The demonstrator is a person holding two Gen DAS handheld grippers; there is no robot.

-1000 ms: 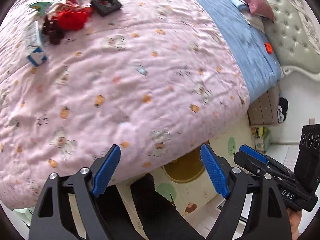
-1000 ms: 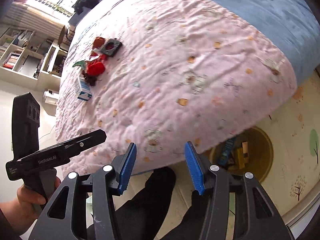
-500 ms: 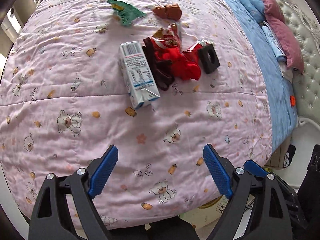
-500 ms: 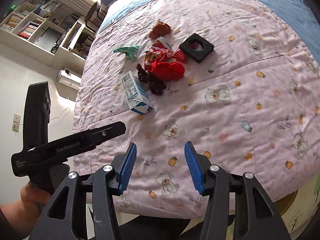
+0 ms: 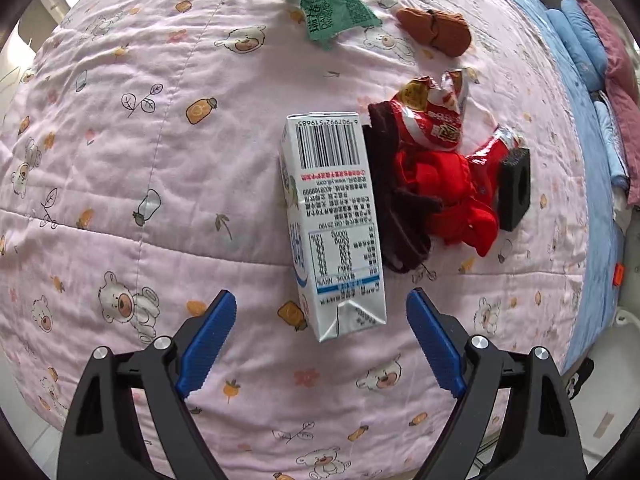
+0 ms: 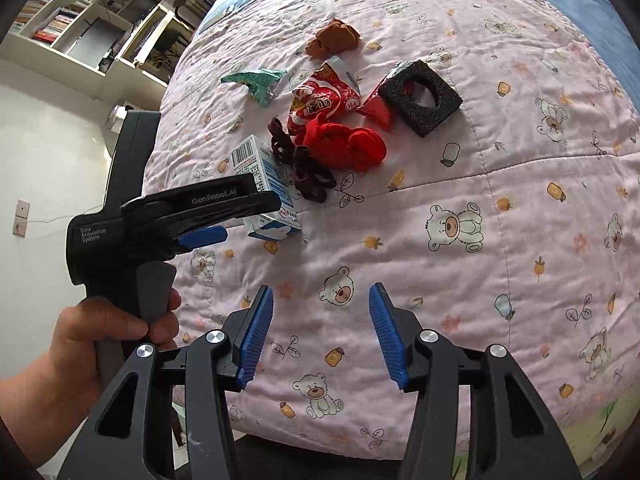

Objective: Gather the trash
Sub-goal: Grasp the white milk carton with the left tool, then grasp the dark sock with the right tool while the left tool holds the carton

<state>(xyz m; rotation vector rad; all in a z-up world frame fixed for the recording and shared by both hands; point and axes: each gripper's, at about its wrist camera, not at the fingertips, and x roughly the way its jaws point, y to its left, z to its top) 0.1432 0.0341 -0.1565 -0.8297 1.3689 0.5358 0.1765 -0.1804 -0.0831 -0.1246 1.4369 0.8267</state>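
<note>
Left gripper (image 5: 320,300): spread wide, pinching nothing, pointing steeply down at a white-and-blue milk carton (image 5: 332,220) lying flat on the pink bear-print quilt (image 5: 140,160). Frames the carton's folded near end between the blue pads, which look clear of it on both sides.

Right gripper (image 6: 320,300): about half spread, pinching nothing, over bare quilt, well apart from the litter.

Just changed: a second ago, aimed at the bed's edge and the floor beyond, with the pile small and far off; half a second ago, over the quilt but short of the carton; now right above it. Swung in alongside too, on the right.

Where the trash sits: carton nearest; touching its far long side, dark brown fabric strips (image 5: 396,216); against those, a crumpled red cloth (image 5: 440,184) and a shiny red snack wrapper (image 5: 430,120); just beyond, a black foam square with a hole (image 5: 516,188). Further up the quilt, apart from the heap, a torn green wrapper (image 5: 332,16) and a crumpled brown lump (image 5: 436,32).

Meaning for the task: approach over, nothing collected yet. Probably next, lowering around the carton's width and squeezing. Worth watching: snagging the brown strips along with it.
</note>
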